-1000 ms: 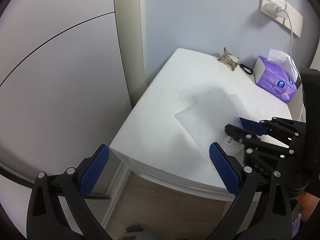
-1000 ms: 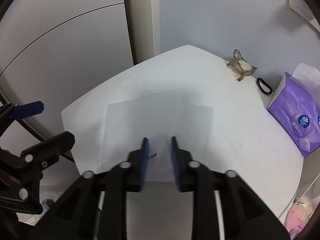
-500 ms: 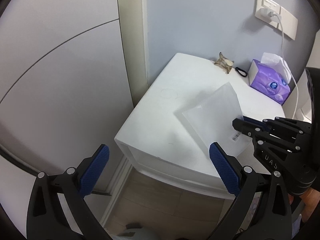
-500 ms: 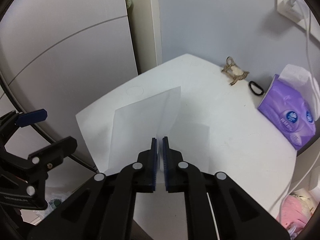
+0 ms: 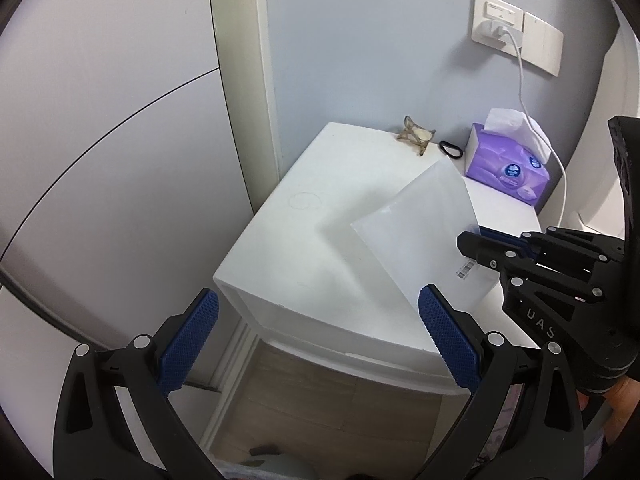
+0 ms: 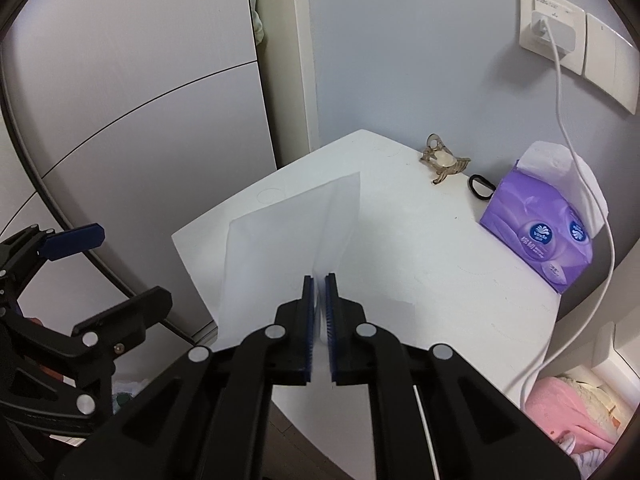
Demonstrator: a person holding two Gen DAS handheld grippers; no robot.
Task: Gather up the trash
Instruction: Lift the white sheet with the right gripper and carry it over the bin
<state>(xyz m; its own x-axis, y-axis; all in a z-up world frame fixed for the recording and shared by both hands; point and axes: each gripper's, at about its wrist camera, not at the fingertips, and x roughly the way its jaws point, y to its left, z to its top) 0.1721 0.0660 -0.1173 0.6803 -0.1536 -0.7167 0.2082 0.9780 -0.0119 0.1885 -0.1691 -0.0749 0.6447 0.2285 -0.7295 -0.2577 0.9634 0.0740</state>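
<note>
A translucent white plastic bag (image 5: 424, 232) (image 6: 280, 248) with a small barcode label hangs lifted off the white cabinet top (image 5: 320, 240) (image 6: 440, 264). My right gripper (image 6: 319, 280) (image 5: 470, 238) is shut on the bag's near edge, so the sheet folds upward from its blue pads. My left gripper (image 5: 320, 316) is open and holds nothing, hovering off the cabinet's front-left corner; it also shows at the left edge of the right wrist view (image 6: 100, 272).
A hair claw clip (image 6: 442, 160), a black hair tie (image 6: 480, 187) and a purple tissue box (image 6: 548, 228) sit at the back of the cabinet. A white charger cable (image 6: 592, 208) hangs from a wall socket (image 6: 550, 28). Pink cloth (image 6: 568, 404) lies lower right.
The right gripper closed on the bag's edge and lifted it off the cabinet top. Both grippers rose and drew back, so the cabinet looks smaller and farther.
</note>
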